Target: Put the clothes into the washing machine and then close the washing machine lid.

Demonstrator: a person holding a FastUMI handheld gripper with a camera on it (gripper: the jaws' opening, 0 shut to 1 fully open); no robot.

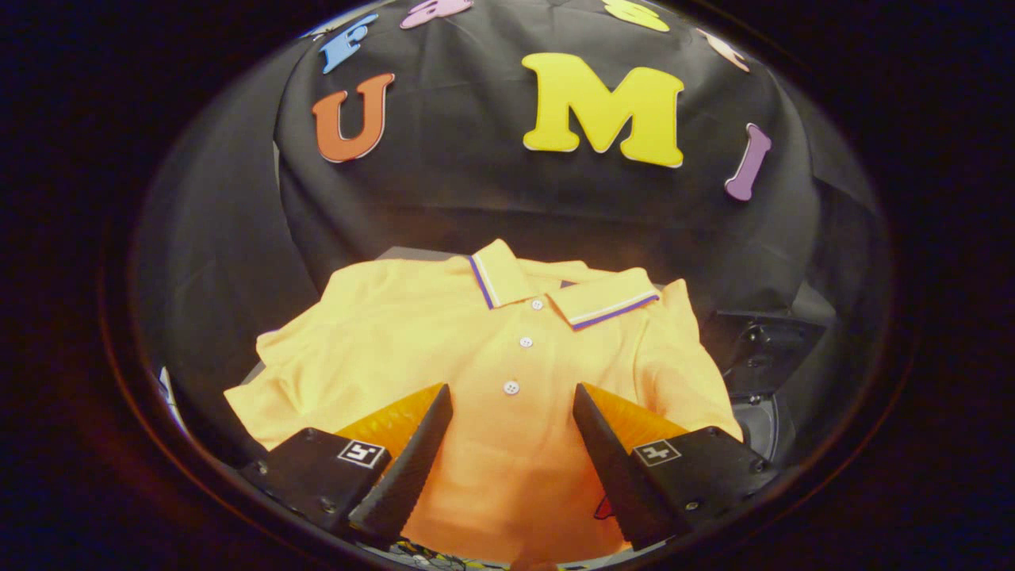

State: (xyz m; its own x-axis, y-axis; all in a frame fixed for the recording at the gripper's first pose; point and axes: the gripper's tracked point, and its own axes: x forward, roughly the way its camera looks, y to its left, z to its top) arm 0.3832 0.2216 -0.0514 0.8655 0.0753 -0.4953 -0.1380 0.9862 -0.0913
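Note:
An orange polo shirt lies spread flat, collar away from me, its white buttons running down the middle. My gripper hovers over the shirt's chest with its two black fingers wide apart, open, one on each side of the button placket. Nothing is held between the fingers. To the right of the shirt, a dark machine part shows, likely the washing machine, mostly in shadow.
The shirt rests on a dark surface whose far edge shows behind the collar. Black cloth hangs close behind and to both sides. A pale strip shows at the left below the sleeve.

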